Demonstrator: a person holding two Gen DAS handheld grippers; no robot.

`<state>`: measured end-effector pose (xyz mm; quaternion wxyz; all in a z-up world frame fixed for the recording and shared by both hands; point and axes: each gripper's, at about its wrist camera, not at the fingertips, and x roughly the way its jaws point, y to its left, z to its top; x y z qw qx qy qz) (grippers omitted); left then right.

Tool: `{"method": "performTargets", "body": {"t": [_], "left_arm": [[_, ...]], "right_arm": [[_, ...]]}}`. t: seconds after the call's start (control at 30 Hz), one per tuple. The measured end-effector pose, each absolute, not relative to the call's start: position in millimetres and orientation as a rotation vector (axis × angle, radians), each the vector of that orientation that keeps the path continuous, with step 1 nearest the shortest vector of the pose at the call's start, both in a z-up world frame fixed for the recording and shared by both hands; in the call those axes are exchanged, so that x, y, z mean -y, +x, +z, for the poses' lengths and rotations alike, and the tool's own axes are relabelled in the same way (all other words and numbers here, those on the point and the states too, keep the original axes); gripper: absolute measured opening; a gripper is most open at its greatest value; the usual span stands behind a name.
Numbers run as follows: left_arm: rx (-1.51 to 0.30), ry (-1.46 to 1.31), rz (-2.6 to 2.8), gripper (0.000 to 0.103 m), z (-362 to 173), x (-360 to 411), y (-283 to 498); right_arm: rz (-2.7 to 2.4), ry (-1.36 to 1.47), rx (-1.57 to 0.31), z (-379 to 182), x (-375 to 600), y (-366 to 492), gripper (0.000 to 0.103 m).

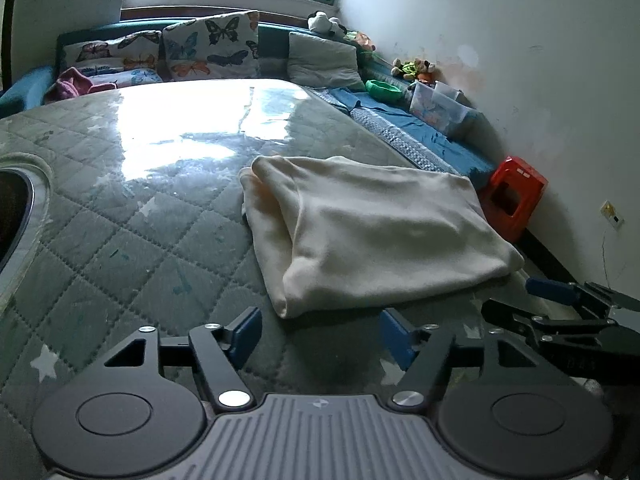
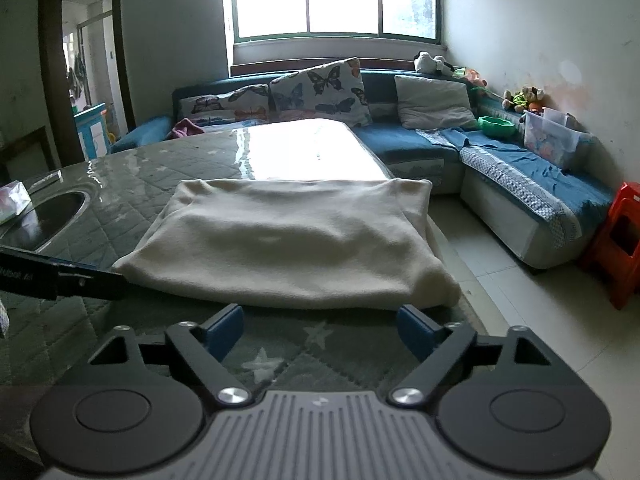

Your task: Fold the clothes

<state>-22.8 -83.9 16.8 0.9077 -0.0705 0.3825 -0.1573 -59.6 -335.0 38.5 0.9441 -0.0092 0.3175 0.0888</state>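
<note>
Nearby, one folded cream garment on the quilted table, both grippers' jaws open and empty, left gripper, right gripper, two butterfly cushions, one red stool beside the sofa.

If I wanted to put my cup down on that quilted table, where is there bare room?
The widest bare stretch of the quilted table lies between the folded cream cloth and the dark round inset. The shiny far end toward the butterfly cushions is also free. The near edge is crowded by both tongs.

dark round basin cut off at left edge, tissue pack half out of view
</note>
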Motion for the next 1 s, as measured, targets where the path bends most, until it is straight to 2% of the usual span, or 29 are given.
{"method": "performTargets", "body": {"t": [0.13,0.27,0.67,1.0], "left_arm": [[-0.781,-0.133,-0.330,0.079,18.1,84.8,-31.0],[-0.770,-0.119,-0.329,0.089,19.7,84.8,-38.9],[-0.739,-0.105,-0.355,0.103,23.5,83.0,-57.7],[-0.738,-0.106,-0.359,0.103,22.8,78.4,-68.6]], "right_arm": [[0.171,-0.015,-0.638,39.4,332.7,-65.8,0.096],[0.156,-0.021,-0.627,41.6,329.7,-72.0,0.103],[0.133,0.011,-0.630,42.7,327.3,-86.3,0.103],[0.107,-0.003,-0.633,40.2,319.2,-96.3,0.103]]}}
